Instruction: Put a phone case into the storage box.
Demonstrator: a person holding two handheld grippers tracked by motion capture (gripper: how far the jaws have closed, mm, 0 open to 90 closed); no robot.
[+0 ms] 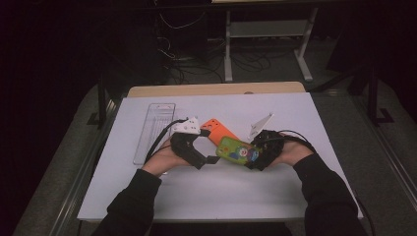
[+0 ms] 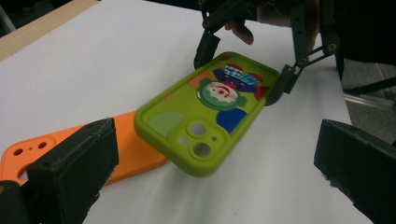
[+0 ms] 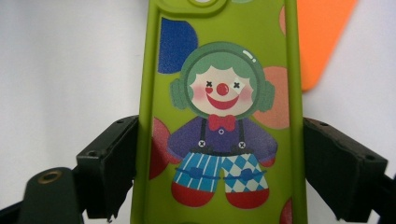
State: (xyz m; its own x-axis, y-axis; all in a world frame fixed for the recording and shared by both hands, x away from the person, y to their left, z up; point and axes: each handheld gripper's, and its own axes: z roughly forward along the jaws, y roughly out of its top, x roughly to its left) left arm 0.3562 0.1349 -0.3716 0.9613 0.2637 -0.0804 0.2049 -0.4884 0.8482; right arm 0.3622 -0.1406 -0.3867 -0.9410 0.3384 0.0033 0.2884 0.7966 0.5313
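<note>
Right gripper view has the right claw clamped across the long sides of the green phone case, held up over the bench middle. Left claw gapes wide just short of its camera end; it looks light, rubbery and bendy, so grip the rims.

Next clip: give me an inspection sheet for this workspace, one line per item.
Surface: white board on a wooden table.
Job's things: green phone case with a clown picture, raised at its near end; orange phone case flat, partly under it.
Clutter: clear plastic tray at left; white three-cornered piece.
Grippers: right gripper shut on the green phone case's long edges; left gripper open, facing it.
Cables: black cable from the left gripper; more on the floor.
Surroundings: dark room, grey stand behind.
</note>
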